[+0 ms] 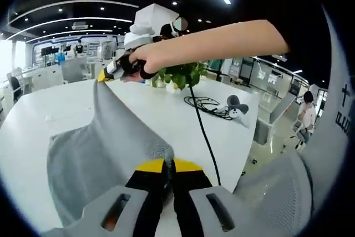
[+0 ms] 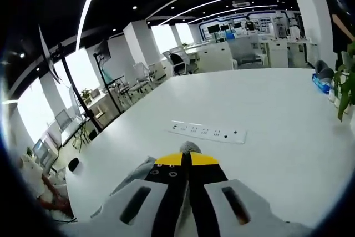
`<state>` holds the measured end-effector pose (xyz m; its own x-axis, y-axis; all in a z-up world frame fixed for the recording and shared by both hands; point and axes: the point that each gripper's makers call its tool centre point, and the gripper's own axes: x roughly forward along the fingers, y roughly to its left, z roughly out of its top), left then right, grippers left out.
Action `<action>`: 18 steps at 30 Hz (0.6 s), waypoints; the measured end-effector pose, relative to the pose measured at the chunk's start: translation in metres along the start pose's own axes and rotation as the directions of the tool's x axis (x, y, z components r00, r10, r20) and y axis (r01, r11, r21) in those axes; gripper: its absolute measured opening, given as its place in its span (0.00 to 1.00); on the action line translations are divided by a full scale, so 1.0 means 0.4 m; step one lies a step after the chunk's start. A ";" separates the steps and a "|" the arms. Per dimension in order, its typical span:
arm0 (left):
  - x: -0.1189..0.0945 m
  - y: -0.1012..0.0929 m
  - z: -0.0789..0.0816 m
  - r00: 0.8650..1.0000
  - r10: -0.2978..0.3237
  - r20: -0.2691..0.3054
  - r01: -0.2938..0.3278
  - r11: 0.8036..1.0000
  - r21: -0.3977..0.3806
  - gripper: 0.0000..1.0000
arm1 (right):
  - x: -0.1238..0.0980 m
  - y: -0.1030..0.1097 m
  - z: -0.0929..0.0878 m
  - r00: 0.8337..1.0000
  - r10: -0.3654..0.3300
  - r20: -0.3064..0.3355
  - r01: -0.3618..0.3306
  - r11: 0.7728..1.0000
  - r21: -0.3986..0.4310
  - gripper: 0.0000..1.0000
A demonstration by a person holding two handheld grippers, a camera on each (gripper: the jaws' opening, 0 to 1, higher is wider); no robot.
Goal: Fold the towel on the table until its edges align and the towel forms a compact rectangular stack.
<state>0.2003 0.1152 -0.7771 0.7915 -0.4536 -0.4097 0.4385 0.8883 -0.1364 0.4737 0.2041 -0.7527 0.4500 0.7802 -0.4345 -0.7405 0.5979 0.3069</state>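
A grey towel [image 1: 105,148] lies partly on the white table [image 1: 39,109], with two corners held up. In the left gripper view, my left gripper [image 1: 169,162] is shut on the towel's near corner at the bottom. Up at the far left, a hand holds my right gripper [image 1: 106,75], which pinches the towel's other corner and pulls the cloth up into a taut ridge. In the right gripper view, my right gripper [image 2: 187,157] is shut, with a tuft of the towel [image 2: 190,147] poking out past its tips and more cloth hanging to the left.
A potted plant [image 1: 180,75] stands at the table's far side, with a black cable [image 1: 201,126] and a white controller [image 1: 236,106] to its right. A white power strip [image 2: 208,131] lies on the table [image 2: 288,120] ahead. The person's arm [image 1: 222,40] spans the top.
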 end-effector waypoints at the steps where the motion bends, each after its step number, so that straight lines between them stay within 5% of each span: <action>1: -0.009 0.007 0.000 1.000 0.004 0.003 -0.004 1.000 -0.004 0.04 | 0.003 0.005 0.001 1.000 0.002 0.001 -0.002 1.000 0.007 0.00; 18: -0.130 0.131 -0.038 0.993 0.115 0.011 -0.113 0.991 -0.077 0.04 | 0.072 0.127 0.016 0.999 0.042 -0.004 -0.042 0.999 -0.020 0.00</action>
<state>0.1755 0.1866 -0.7768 0.8410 -0.3495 -0.4130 0.3119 0.9369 -0.1578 0.4523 0.2580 -0.7443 0.4161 0.8041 -0.4246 -0.7686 0.5605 0.3084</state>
